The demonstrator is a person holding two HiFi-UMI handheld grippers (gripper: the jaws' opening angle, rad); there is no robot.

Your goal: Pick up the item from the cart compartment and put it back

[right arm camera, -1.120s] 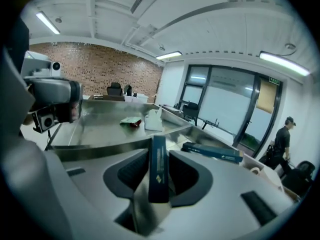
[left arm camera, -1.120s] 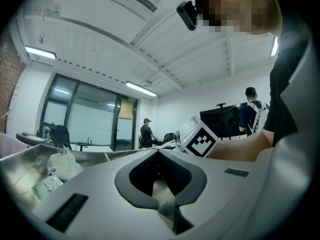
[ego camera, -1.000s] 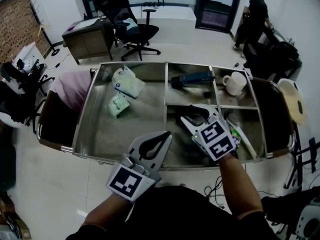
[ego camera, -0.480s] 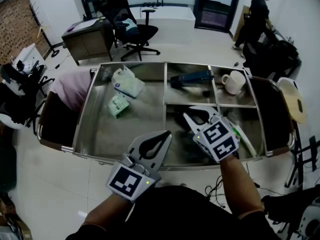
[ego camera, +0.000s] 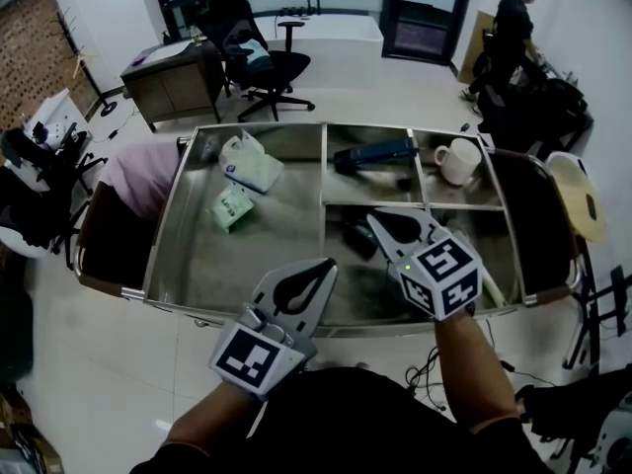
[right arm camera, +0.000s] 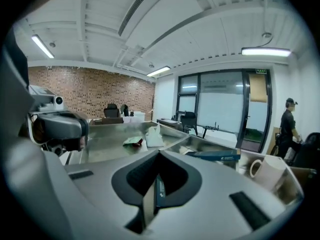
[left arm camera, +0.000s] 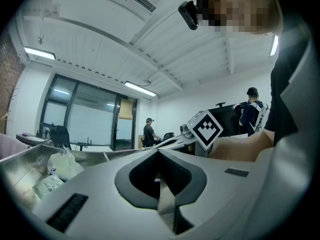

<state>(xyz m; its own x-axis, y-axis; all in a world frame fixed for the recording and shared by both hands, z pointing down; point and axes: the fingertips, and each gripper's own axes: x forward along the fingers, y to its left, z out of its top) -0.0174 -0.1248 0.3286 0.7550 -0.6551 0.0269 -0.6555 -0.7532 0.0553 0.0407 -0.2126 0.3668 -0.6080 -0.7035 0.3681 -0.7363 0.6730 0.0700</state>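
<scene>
A steel cart (ego camera: 336, 329) with several compartments stands in front of me. My right gripper (ego camera: 381, 221) hovers over the near middle compartment, where a black object (ego camera: 357, 237) lies on the floor just left of it. Its jaws have just been closing and now stand together. In the right gripper view a thin dark flat item with small print (right arm camera: 159, 191) is pinched edge-on in the right gripper (right arm camera: 159, 156). My left gripper (ego camera: 329, 265) is shut and empty at the cart's near rim, also in the left gripper view (left arm camera: 159, 151).
A white mug (ego camera: 460, 160) sits in the far right compartment and a dark blue box (ego camera: 375, 153) in the far middle one. A white bag (ego camera: 251, 162) and a green packet (ego camera: 230, 206) lie in the big left compartment. A person (ego camera: 509, 28) stands at the back right.
The right gripper's jaws went from wide open to closed. The gripper has risen a little and rolled, so its marker cube now faces the camera more. The left gripper stayed put.
</scene>
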